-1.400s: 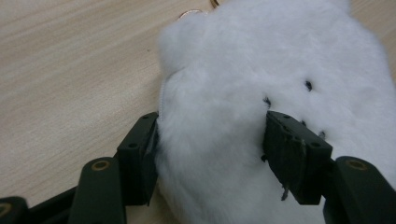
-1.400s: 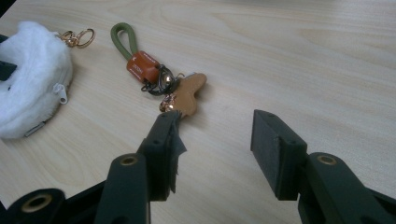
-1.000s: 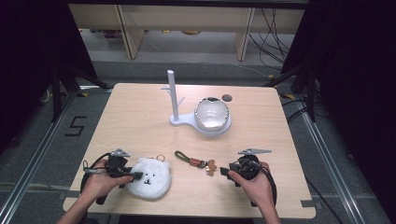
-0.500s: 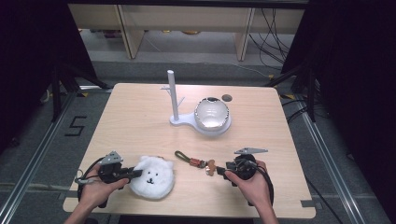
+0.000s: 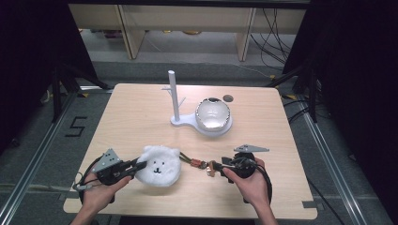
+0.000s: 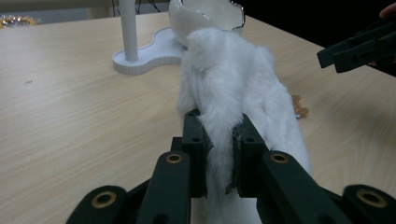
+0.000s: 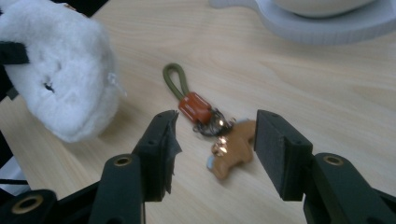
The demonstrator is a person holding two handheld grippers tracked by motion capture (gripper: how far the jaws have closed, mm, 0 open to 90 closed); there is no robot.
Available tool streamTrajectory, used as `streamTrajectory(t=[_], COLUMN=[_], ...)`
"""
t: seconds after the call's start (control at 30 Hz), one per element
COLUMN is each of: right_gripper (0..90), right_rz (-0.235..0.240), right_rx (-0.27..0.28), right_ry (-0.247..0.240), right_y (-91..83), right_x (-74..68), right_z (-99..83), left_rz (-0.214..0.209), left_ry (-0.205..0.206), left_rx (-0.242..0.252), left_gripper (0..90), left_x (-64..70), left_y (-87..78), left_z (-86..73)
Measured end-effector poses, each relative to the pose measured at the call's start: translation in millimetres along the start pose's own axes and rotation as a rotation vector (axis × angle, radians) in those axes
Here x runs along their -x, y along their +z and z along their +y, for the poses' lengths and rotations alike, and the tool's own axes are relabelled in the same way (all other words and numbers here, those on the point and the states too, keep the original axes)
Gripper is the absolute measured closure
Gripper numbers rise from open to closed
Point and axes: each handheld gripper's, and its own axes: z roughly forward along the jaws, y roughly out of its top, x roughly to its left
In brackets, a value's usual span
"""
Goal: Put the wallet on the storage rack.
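A: Where do we stand with the keychain (image 7: 211, 126)?

B: It lies flat on the table (image 5: 141, 112), just ahead of our right gripper (image 7: 212, 140). Those jaws stand wide apart and hold nothing; the brown charm end sits right between the tips, a bit toward the right jaw.

A: And its long axis?

B: From the green loop, through the orange clasp, down to the charm, it runs slantwise toward us in the right gripper view. So the charm end is nearest the jaws, and the loop points off toward the plush toy (image 5: 159, 165).

A: The toy is ours on the left?

B: Yes. Our left gripper (image 6: 219, 140) is pinched tight on a fold of its white fur (the toy hangs over the jaws in that view). In the high view it rests just left of the keychain.

A: Room to move?

B: Plenty of bare wood around. The white stand (image 5: 174, 96) and the bowl (image 5: 212, 114) on its base are well apart, farther back. The near table edge is close behind our hands, so we judge that closing straight on the charm suits best.
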Motion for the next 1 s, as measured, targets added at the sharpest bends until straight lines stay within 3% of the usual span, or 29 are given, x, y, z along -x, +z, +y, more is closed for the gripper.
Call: streamTrajectory(t=[0.07, 0.13, 0.17, 0.2, 0.27, 0.4, 0.43, 0.53, 0.67, 0.7, 0.73, 0.77, 0.87, 1.0], right_gripper=[49.2, 48.6, 48.3, 48.3, 47.7, 46.8, 46.2, 43.3, 41.2, 41.0, 40.6, 40.1, 40.2, 44.7], right_rz=[0.022, 0.036, 0.059, 0.059, 0.082, 0.12, 0.135, 0.164, 0.174, 0.179, 0.179, 0.187, 0.19, 0.182], right_rx=[0.014, 0.032, 0.039, 0.039, 0.066, 0.095, 0.095, 0.117, 0.124, 0.134, 0.125, 0.128, 0.108, 0.096], right_ry=[0.011, -0.033, -0.002, -0.002, -0.045, -0.067, -0.043, -0.091, -0.089, -0.117, -0.103, -0.121, -0.094, -0.136], right_y=[1.7, 3.8, 5.8, 5.8, 8.7, 15.4, 16.0, 23.0, 28.4, 30.5, 31.8, 34.1, 36.6, 39.3], right_x=[-5.0, -8.3, -16.6, -16.6, -18.3, -27.9, -32.4, -34.3, -38.6, -37.7, -38.6, -38.2, -39.9, -37.6], right_z=[2.7, 7.7, 11.6, 11.6, 16.3, 26.1, 27.7, 34.2, 39.2, 40.3, 40.7, 41.6, 42.3, 43.7], left_rz=[0.005, 0.0, -0.007, -0.009, -0.028, -0.041, -0.044, -0.057, -0.082, -0.075, -0.081, -0.085, -0.088, -0.091], left_ry=[0.01, 0.021, 0.026, 0.029, 0.036, 0.053, 0.06, 0.073, 0.079, 0.081, 0.085, 0.089, 0.091, 0.096], left_rx=[0.02, 0.031, 0.04, 0.043, 0.061, 0.066, 0.063, 0.067, 0.088, 0.079, 0.081, 0.08, 0.08, 0.078], left_gripper=[78.2, 78.2, 78.2, 78.2, 78.2, 78.1, 78.2, 78.1, 78.1, 78.1, 78.1, 78.1, 78.0, 78.0], left_x=[2.2, 5.1, 6.8, 7.9, 10.7, 16.7, 18.2, 22.3, 26.8, 28.3, 29.2, 30.2, 32.0, 32.9], left_y=[1.4, 3.3, 5.3, 6.5, 11.2, 18.8, 20.2, 25.1, 30.7, 30.5, 31.5, 32.3, 34.1, 35.8], left_z=[4.3, 8.9, 11.7, 13.2, 17.0, 24.0, 25.6, 29.4, 32.0, 32.7, 33.1, 33.3, 33.5, 33.9])
